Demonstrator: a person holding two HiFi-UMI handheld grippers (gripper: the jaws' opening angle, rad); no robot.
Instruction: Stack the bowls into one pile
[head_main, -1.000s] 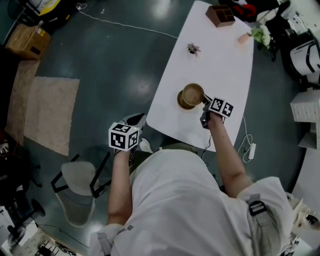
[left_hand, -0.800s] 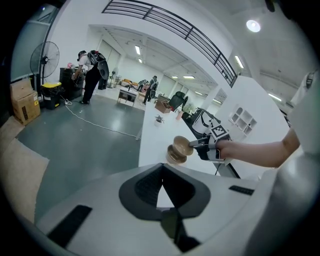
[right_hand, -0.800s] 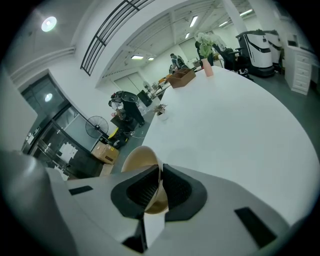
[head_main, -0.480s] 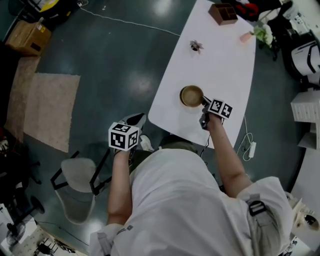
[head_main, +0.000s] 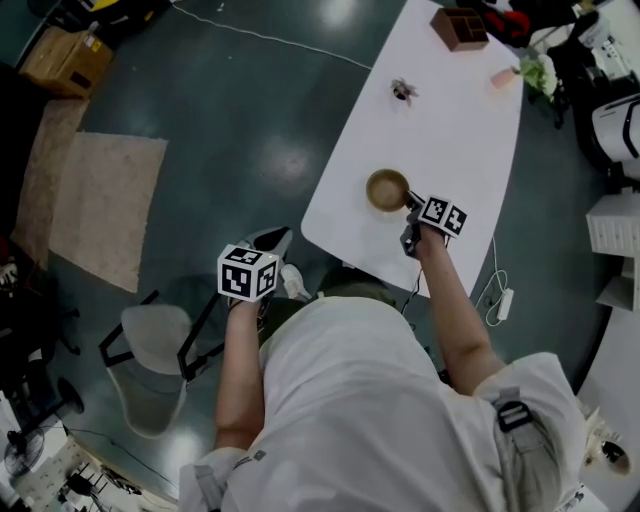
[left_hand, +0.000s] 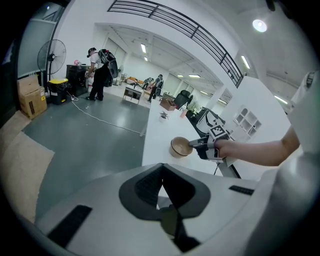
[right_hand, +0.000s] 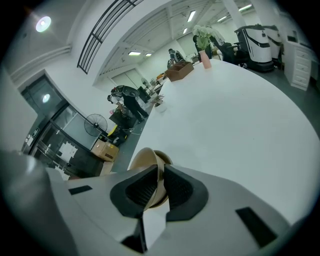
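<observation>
- Far left in the head view, a cardboard box (head_main: 65, 60) stands on the dark floor (head_main: 230, 110), with a pale rug (head_main: 95, 205) just below it in the picture.
- Lower down, a chair (head_main: 150, 355) with a light seat stands on the floor near the person's left arm.
- The left claw (head_main: 268, 240) is held over the floor, off the near corner of the counter (head_main: 450, 130) and well apart from the bowls. In the left gripper view its dark pads (left_hand: 145, 187) are pressed together at the tips, with nothing between them.
- The bowls (head_main: 386, 189) sit as one nested pile on the white counter, near its left edge and its near end. In the right gripper view two brown rims show, one inside the other.
- The right claw (head_main: 409, 204) is at the pile's right side. Its jaws are opening, and the wall of the upper bowl stands between the two pads.
- Farther along the counter lies a small dark object (head_main: 403, 90), too small to make out.
- At the far end stand a wooden box (head_main: 459, 28) with compartments and, to its right, a pink cup (head_main: 505, 77) beside some greenery.
- Right of the counter's near end, a white power strip (head_main: 503, 300) lies on the floor with its cord running up beside the counter.
</observation>
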